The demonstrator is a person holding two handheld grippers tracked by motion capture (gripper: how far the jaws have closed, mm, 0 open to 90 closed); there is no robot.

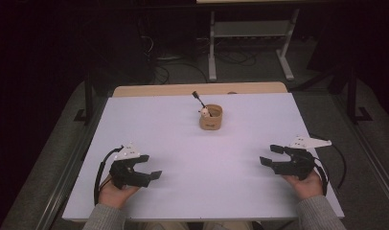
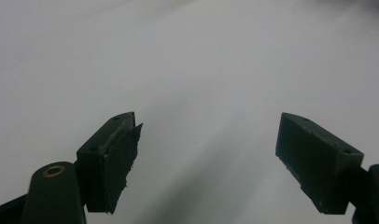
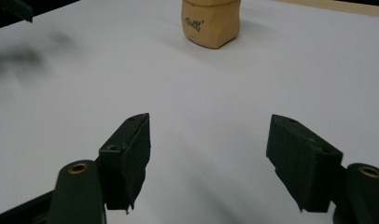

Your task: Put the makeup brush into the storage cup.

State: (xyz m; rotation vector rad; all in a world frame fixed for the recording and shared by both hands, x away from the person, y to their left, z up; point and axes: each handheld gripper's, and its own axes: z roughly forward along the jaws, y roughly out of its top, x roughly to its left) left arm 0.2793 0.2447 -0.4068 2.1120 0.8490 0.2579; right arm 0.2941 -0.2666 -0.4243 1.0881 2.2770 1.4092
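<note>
A small tan cup [image 1: 211,117] stands upright on the white table top [image 1: 192,158], toward the back middle. A dark-handled tool with a pale tip [image 1: 201,104] leans out of it to the upper left. My left gripper [image 1: 153,166] rests low at the front left, held in a hand, its jaws wide apart with nothing between them [image 2: 208,149]. At the front right my right gripper [image 1: 270,155] points left toward the middle, open and empty [image 3: 208,149]. Its view shows the cup [image 3: 210,21] far ahead at the top.
Beyond the white top a strip of wooden table [image 1: 197,89] runs along the back edge. Behind it stand a white metal frame [image 1: 250,43] and cables on a dark floor. Metal rails border the table at left [image 1: 68,167] and right.
</note>
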